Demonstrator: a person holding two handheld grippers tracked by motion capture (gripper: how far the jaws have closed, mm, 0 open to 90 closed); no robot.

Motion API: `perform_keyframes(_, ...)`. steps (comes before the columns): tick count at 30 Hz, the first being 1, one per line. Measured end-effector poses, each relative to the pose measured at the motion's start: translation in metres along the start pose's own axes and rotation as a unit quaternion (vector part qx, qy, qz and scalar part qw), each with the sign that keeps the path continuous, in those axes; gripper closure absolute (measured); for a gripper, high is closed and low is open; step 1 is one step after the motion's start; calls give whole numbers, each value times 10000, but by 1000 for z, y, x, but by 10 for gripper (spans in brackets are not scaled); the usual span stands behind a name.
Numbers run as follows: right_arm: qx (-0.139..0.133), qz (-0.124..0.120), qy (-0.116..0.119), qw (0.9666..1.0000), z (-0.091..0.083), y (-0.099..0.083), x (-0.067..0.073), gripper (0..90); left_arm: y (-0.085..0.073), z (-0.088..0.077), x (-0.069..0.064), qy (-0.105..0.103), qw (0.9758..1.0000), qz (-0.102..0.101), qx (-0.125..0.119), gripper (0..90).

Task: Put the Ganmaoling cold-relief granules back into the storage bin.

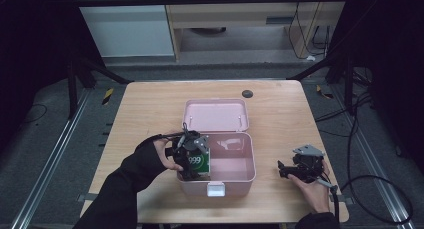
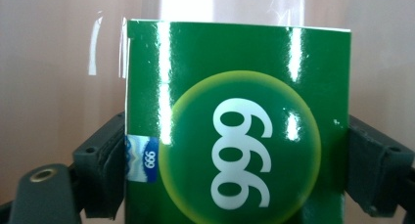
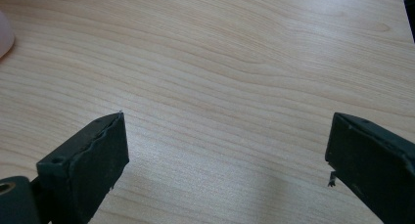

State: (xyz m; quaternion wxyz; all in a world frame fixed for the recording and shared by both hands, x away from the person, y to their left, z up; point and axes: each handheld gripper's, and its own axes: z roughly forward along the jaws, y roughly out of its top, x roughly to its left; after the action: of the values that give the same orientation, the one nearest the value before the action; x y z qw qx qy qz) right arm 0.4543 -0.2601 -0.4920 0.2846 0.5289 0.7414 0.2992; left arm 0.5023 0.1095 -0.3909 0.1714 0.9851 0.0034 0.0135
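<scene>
The high view looks forward and down from above the near edge of the table [image 1: 280,104], taking in the whole top and the floor beyond. The left gripper view sits very close to a green box [image 2: 237,121], facing the pink case [image 1: 240,161] wall; both show in the high view. The right gripper view looks low along bare wood near the right edge.

Pink case [image 1: 227,181], glossy green box [image 2: 235,116] with white "999" in a yellow-rimmed circle, black fingers [image 3: 85,160], pale wood-grain worktop [image 3: 235,62].
</scene>
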Motion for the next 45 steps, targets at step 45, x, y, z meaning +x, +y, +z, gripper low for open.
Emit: perform_keyframes(45, -8, 44, -72, 10000, -4, -3, -4, 27, -159, -49, -40, 1384, 9501, -2292, -1603, 241)
